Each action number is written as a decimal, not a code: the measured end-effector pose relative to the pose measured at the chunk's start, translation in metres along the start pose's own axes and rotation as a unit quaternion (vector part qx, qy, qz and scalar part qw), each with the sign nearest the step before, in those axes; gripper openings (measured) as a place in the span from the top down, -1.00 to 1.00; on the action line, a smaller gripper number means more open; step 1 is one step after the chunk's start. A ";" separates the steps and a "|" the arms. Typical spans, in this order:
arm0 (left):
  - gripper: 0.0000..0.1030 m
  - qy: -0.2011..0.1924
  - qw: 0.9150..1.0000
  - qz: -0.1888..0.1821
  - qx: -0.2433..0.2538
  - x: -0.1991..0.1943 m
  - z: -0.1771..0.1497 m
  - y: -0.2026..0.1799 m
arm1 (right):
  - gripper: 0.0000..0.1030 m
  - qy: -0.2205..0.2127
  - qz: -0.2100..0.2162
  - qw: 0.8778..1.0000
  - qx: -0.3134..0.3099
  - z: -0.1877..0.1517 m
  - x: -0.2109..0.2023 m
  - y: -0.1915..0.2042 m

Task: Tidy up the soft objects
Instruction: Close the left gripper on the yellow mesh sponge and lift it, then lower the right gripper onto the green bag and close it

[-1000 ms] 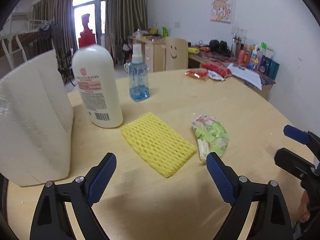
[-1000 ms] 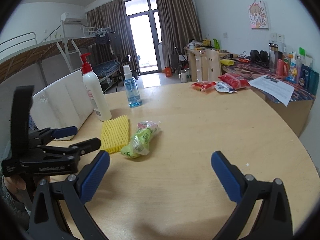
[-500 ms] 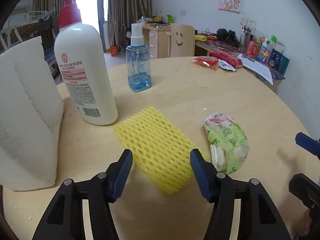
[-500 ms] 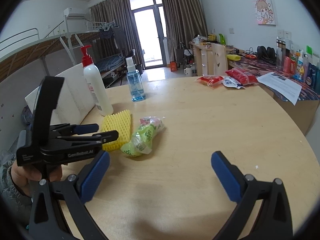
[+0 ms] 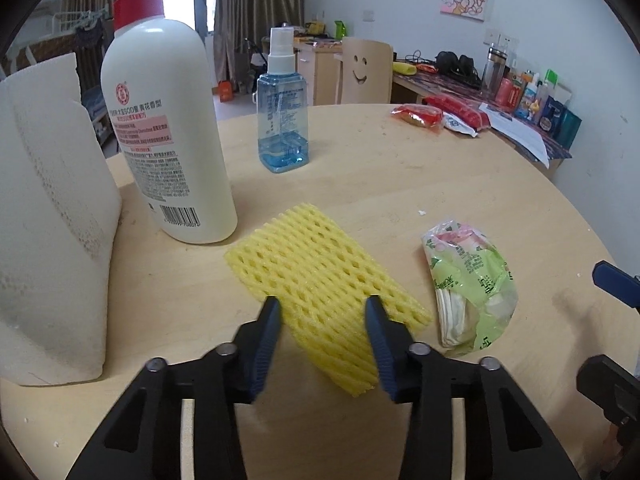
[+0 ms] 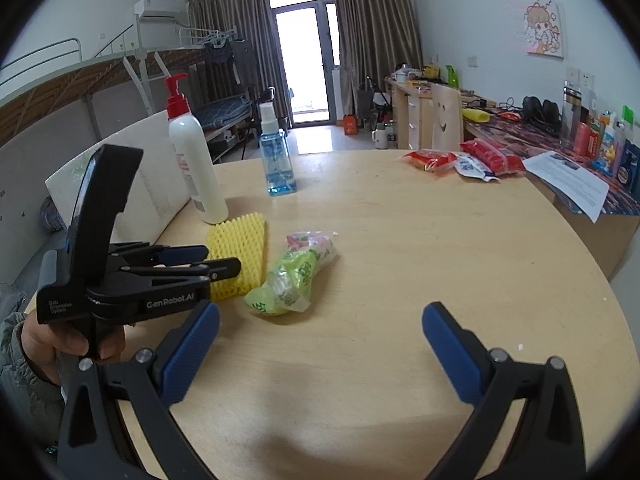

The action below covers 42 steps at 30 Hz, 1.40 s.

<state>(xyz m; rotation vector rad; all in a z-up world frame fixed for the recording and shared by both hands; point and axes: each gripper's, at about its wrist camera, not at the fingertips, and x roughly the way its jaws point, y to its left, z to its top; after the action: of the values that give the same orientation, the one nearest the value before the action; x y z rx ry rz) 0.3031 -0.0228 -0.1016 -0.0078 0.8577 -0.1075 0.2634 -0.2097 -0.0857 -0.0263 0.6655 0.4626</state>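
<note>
The yellow foam net [image 5: 320,280] lies flat on the round wooden table [image 5: 460,184], just in front of the white pump bottle [image 5: 168,140] and beside a green plastic packet [image 5: 472,284]. The left claw [image 5: 322,312] reaches down over the net's near end with its jaws closing; the net sits between the blue pads [image 5: 268,340], but the pads do not yet clearly press on it, so it is not grasped. In the right wrist view the left claw [image 6: 218,260] shows from the side, held by a hand [image 6: 60,340] in a padded sleeve, its tips at the net's [image 6: 240,256] near edge. The right claw [image 6: 320,344] hangs over bare table with its jaws wide apart and nothing between them. A white foam block [image 5: 48,220] stands at the table's left edge, and a blue spray bottle [image 5: 283,120] stands farther back. Red snack packets [image 6: 460,160] lie at the far right of the table. Beyond are a cluttered desk [image 6: 520,124], a chair with a smiling face [image 5: 362,72], brown curtains [image 6: 372,32], a glass door and a bunk bed [image 6: 120,64].
</note>
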 end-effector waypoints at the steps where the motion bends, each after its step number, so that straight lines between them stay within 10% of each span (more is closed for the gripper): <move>1: 0.33 0.000 1.000 -0.003 0.002 0.000 0.000 -0.001 | -0.99 0.002 -0.001 1.000 0.001 0.000 0.001 0.000; 7: 0.82 -0.013 1.000 -0.002 0.000 -0.005 0.000 0.001 | -0.99 0.015 0.000 1.000 0.009 0.006 0.007 0.001; 27: 0.82 -0.067 0.998 -0.009 -0.005 -0.043 -0.009 0.030 | -0.98 0.077 -0.013 0.996 -0.039 0.020 0.046 0.038; 42: 0.83 -0.076 0.997 -0.008 0.000 -0.049 -0.013 0.040 | -0.22 0.126 -0.011 0.991 -0.035 0.021 0.079 0.037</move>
<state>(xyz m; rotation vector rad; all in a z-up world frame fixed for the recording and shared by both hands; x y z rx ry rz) 0.2655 0.0227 -0.0750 -0.0222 0.7049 -0.1197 0.3147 -0.1413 -0.1125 -0.1599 0.8966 0.4640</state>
